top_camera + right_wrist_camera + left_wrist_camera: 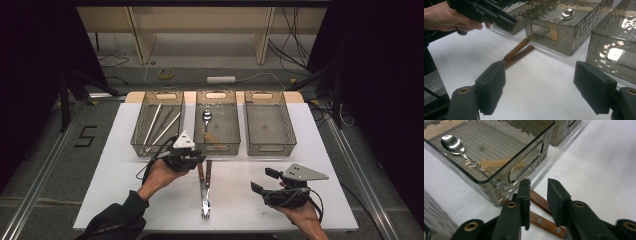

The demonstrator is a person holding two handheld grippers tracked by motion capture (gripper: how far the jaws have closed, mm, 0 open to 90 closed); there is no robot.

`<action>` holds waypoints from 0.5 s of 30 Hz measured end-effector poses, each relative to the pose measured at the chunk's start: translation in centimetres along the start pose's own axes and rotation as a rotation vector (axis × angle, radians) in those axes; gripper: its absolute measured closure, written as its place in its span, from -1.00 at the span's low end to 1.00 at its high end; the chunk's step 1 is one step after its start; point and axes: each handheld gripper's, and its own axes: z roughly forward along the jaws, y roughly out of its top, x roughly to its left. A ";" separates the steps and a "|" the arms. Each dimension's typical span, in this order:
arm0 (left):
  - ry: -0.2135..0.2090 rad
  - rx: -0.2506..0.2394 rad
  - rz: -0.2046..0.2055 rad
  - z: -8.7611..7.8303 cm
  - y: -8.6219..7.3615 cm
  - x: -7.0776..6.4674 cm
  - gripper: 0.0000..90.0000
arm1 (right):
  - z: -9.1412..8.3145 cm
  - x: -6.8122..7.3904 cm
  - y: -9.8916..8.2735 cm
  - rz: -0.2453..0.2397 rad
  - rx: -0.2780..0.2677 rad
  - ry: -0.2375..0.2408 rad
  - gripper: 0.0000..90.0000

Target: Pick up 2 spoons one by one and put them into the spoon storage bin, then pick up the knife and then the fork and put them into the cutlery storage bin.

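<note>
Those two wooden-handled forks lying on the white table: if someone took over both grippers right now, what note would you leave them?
Left gripper: jaws narrowed over the handle ends of the two wooden-handled forks, not visibly pressing on them.
Right gripper: jaws wide open, nothing between them, resting over the white table to the right.
Bins: left clear smoky plastic bin holds pale chopsticks; middle bin holds a metal spoon; right bin looks empty.
Done: chopsticks and spoon binned.
Left: grip the forks and probably bin them, likely on the right.

Glossy wood-handled forks, matt table
</note>
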 end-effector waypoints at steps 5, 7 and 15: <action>0.000 0.023 0.026 0.7 -0.1 -0.2 0.86 | 0.1 0.1 0.0 -0.009 0.002 0.005 -0.40; 0.002 0.035 0.037 1.0 -0.2 -0.2 0.93 | 0.2 0.2 0.0 -0.010 0.004 0.006 -0.40; -0.041 0.030 0.045 2.9 0.7 -0.7 0.97 | 0.4 0.1 0.1 -0.017 0.010 0.014 -0.40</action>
